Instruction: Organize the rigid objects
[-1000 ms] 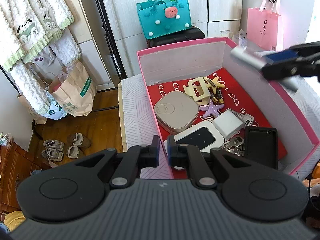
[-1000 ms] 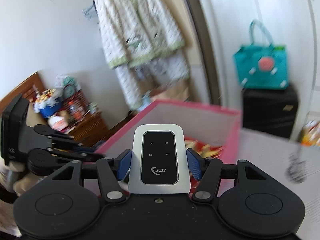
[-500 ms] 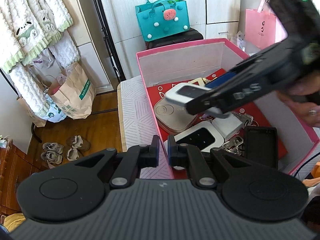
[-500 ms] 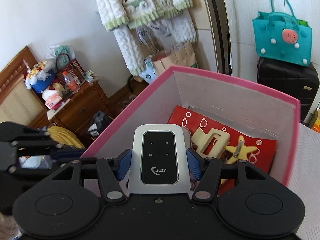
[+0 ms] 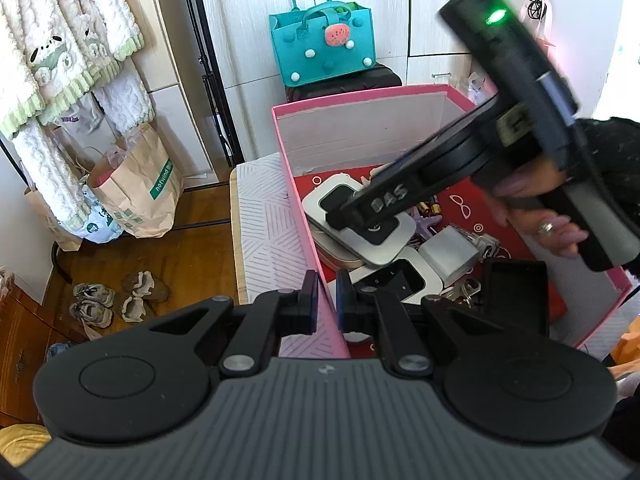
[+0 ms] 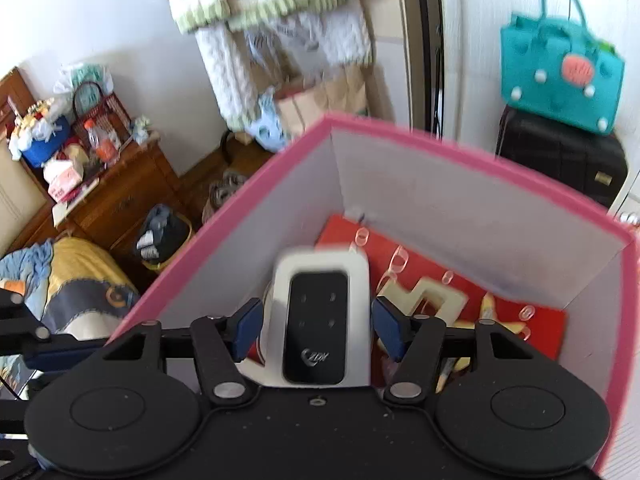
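A pink box [image 5: 360, 98] with a red floor stands on a white patterned surface. My left gripper [image 5: 327, 300] is shut on its near-left wall. My right gripper [image 6: 318, 330] reaches down into the box [image 6: 440, 144], and its jaws are opening. A white pocket router [image 6: 320, 320] with a black face lies between them, with a gap at each blue pad. In the left wrist view that router [image 5: 336, 200] rests on a beige rounded case [image 5: 340, 256], partly hidden by the right gripper [image 5: 352, 216]. A second router [image 5: 396, 280] lies nearer.
Also in the box are a white charger [image 5: 450, 254], a black case [image 5: 514, 292], keys [image 5: 460, 296], a purple starfish [image 5: 428, 226] and a cream hair clip [image 6: 432, 300]. A teal bag [image 5: 324, 48] sits behind on a black suitcase. Paper bags [image 5: 140, 192] and shoes [image 5: 116, 300] lie on the floor to the left.
My right gripper came in from the right and sank into the box with the router. Its pads have parted from the router's sides. The left gripper has stayed on the box wall.
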`<state>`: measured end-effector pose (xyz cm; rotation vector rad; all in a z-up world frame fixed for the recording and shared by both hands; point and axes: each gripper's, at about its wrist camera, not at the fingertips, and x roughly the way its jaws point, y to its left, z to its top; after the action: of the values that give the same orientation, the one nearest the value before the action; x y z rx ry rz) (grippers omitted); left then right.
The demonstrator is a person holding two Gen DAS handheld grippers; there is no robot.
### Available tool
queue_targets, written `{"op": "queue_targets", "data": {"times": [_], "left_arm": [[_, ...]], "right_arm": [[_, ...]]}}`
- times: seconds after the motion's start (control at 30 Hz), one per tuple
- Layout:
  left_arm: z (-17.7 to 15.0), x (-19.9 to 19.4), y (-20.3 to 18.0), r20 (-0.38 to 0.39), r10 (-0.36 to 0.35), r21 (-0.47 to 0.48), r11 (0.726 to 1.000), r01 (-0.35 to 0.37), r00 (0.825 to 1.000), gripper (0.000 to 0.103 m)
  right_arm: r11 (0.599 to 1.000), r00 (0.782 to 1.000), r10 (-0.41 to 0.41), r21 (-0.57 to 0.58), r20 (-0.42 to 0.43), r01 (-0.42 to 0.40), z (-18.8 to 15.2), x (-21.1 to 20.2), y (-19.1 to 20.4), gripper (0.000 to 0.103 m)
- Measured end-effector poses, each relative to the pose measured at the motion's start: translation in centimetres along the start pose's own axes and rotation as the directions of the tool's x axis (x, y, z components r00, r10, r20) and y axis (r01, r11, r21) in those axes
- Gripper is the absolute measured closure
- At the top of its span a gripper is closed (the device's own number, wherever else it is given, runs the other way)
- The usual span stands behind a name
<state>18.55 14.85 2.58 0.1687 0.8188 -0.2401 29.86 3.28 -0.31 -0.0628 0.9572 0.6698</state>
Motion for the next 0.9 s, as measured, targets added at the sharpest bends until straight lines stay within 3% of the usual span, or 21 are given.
{"op": "queue_targets", "data": {"times": [0.43, 0.47, 0.53, 0.6, 0.77, 0.9], "left_arm": [[-0.3, -1.0, 0.7, -0.010, -0.019, -0.058, 0.998, 0.018, 1.000, 0.092], [-0.3, -1.3, 0.8, -0.019, -0.011, -0.071, 0.997, 0.009, 1.000, 0.089], [-0.5, -1.8, 0.8, -0.054, 0.017, -0.092, 0.996, -0.022, 0.998, 0.064], [-0.7, -2.5, 0.7, -0.058, 0.044, -0.105, 0.993, -0.050, 0.997, 0.049], [-0.6, -4.9, -0.3, -0.062, 0.077, -0.102, 0.991, -0.083, 0.995, 0.043], [-0.4, -7.1, -1.8, -0.037, 0.073, -0.088, 0.993, -0.076, 0.997, 0.019]], "right_arm": [[0.997, 0.980, 0.048, 0.044, 0.193, -0.057, -3.9, -10.6, -0.7, 0.028], [0.997, 0.978, 0.045, 0.049, 0.205, -0.056, -4.5, -11.3, -0.7, 0.028], [0.997, 0.975, 0.043, 0.059, 0.219, -0.058, -5.4, -12.4, -0.8, 0.028], [0.996, 0.972, 0.041, 0.062, 0.232, -0.057, -6.3, -13.5, -0.9, 0.028], [0.997, 0.963, 0.034, 0.056, 0.266, -0.051, -7.8, -15.6, -0.7, 0.025], [0.998, 0.958, 0.027, 0.055, 0.286, -0.045, -8.9, -16.8, -0.8, 0.020]]}}
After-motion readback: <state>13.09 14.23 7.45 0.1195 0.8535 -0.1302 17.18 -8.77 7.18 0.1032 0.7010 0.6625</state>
